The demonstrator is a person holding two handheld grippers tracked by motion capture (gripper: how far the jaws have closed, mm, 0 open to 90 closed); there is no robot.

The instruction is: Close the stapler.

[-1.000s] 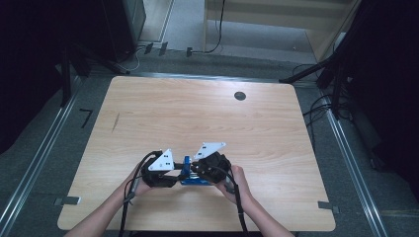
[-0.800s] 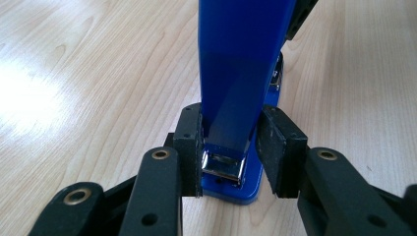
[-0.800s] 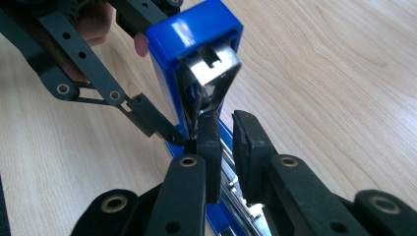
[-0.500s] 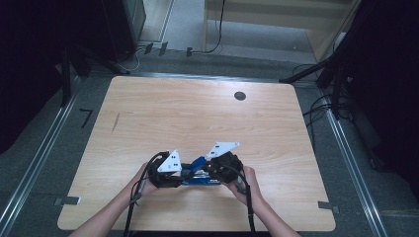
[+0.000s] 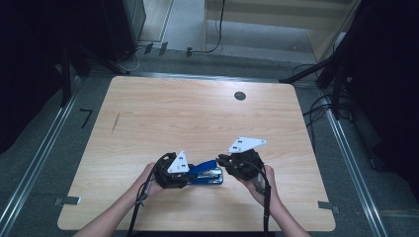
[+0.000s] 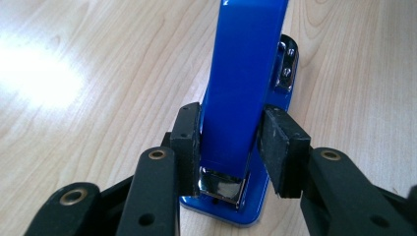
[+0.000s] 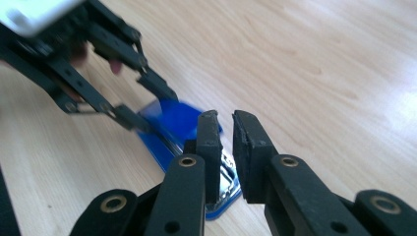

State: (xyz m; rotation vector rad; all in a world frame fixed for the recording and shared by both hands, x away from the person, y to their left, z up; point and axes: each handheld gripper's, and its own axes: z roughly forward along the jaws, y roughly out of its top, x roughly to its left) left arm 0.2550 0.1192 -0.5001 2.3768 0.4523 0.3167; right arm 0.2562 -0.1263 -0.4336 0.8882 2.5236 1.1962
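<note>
Steadying the glossy blue plastic stapler (image 6: 244, 78) near the front edge of the pale wooden surface (image 5: 197, 118), I keep the left hand-held gripper (image 6: 230, 147) clamped on its raised top arm; the right hand-held gripper (image 7: 226, 155), jaws together and empty, hovers at the far end. Best grip stays square, base flat.
</note>
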